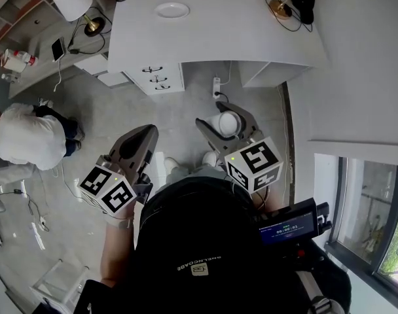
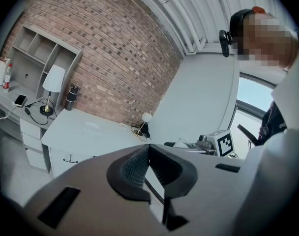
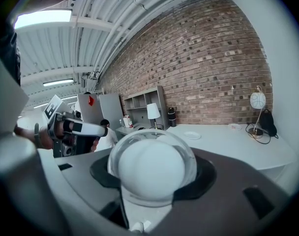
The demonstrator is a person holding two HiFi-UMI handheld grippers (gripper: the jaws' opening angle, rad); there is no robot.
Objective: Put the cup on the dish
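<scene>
While the right gripper holds the cup clamped between its jaws, the dish lies well apart on the far worktop. The left gripper is clenched on nothing. Grasping looks done; carrying across and setting down remain.

White desk stands against brick wall, grey floor below.

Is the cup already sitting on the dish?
No: the right tongs grip the cup, away from the dish, which lies bare on the desk.
</scene>
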